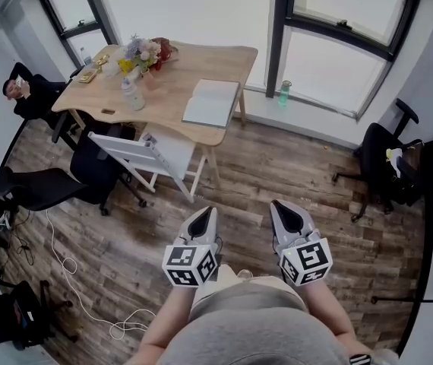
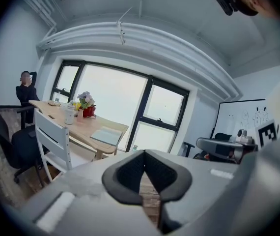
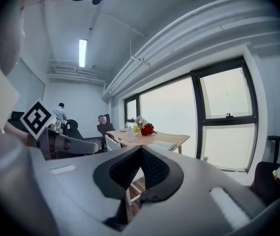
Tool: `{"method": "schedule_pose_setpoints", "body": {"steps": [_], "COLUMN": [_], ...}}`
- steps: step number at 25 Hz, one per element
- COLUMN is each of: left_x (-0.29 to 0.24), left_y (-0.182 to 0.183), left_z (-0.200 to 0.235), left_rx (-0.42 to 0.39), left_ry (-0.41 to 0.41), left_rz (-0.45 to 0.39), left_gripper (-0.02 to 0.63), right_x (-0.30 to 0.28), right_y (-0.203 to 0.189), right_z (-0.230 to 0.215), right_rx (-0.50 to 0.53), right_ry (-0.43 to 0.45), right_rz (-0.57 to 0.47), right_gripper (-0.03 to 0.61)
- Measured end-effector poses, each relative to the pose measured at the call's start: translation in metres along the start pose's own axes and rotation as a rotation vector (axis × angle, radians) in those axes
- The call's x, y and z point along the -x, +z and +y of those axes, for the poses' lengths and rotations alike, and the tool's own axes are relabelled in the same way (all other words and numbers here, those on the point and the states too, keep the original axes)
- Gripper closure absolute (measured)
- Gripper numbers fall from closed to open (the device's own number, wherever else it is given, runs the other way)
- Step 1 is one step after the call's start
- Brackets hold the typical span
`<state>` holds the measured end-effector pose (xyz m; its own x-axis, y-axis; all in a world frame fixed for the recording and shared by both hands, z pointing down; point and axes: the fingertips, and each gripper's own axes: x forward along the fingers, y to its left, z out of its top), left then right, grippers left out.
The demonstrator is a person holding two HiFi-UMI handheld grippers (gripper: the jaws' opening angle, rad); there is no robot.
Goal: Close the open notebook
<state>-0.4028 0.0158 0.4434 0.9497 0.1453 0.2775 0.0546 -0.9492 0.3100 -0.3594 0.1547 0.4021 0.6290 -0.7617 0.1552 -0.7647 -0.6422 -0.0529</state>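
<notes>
The open notebook (image 1: 211, 103) lies flat on the near right end of a wooden table (image 1: 178, 71) across the room, its pale pages facing up. The left gripper view shows the notebook (image 2: 106, 134) far off, and the right gripper view shows the notebook (image 3: 164, 144) small on the tabletop. Both grippers are held close to the person's body, well short of the table. My left gripper (image 1: 203, 219) and my right gripper (image 1: 286, 213) are shut, their dark pads meeting with nothing between them. Each points roughly level toward the table.
A white folding chair (image 1: 152, 154) stands in front of the table. Flowers (image 1: 144, 52) and a bottle (image 1: 131, 96) sit on the tabletop. Black office chairs (image 1: 42, 185) stand at the left and right (image 1: 384, 158). A person (image 1: 26, 90) sits at the far left. Cables (image 1: 72, 280) trail on the wooden floor.
</notes>
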Motion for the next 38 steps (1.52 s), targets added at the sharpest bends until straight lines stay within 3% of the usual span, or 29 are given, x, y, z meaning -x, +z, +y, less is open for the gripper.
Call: {"method": "schedule_pose_setpoints", "body": {"steps": [22, 38], "left_x": [-0.006, -0.100], "left_y": [-0.017, 0.000], "left_z": [-0.019, -0.013], "left_rx": [0.006, 0.011], "left_ry": [-0.029, -0.080], "left_rz": [0.046, 0.061], "left_gripper": [0.609, 0.609], "right_x": [0.009, -0.041], "right_y": [-0.010, -0.010], "right_z": [-0.005, -0.072], "right_rx": [-0.073, -0.081], "right_ry": [0.042, -0.012], "right_rz": [0.005, 0.015], "right_gripper": [0.578, 0.578]}}
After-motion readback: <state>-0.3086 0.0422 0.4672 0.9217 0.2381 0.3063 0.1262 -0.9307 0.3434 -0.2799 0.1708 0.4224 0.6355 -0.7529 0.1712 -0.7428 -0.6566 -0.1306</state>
